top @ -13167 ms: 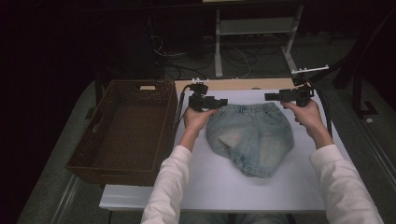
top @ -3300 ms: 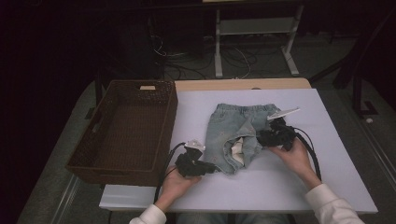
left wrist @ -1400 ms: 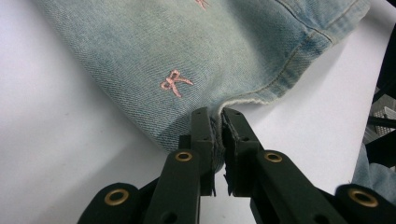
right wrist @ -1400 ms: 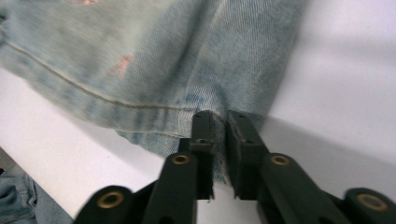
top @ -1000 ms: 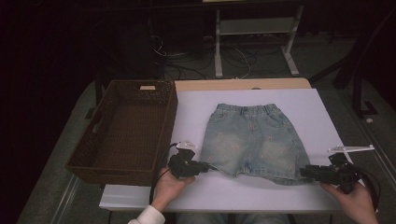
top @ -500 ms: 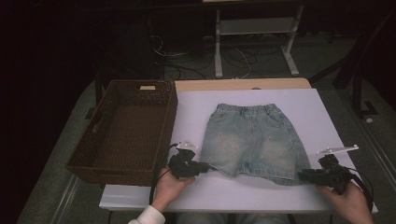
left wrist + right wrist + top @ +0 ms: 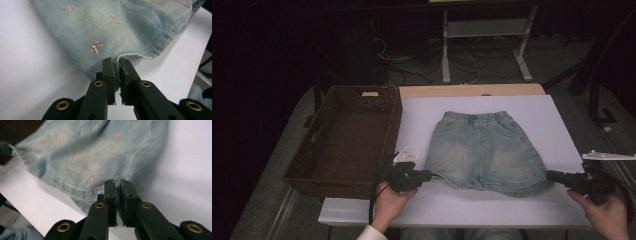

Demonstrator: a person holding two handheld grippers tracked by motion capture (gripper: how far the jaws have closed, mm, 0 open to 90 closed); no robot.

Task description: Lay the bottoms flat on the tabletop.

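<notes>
Your left tool and right tool each pinch a lower hem corner of the denim shorts — the right has just been closing. The shorts lie flat at frame centre on the worktop, corners held so you can lift and fold evenly.

This is looking like a lab or recording room rather than a home. A white sheet is covering the surface, whose pale wooden edge is showing at the far side. Beyond it, loose cables are lying tangled on a grey floor, and the white metal legs of a stand or desk are rising at the far side. The surroundings are sitting in darkness while the surface is lit. A dark wicker basket is standing on the left of the surface, and black tracked handheld tools with trailing cables are adding to the test-setup feel.
</notes>
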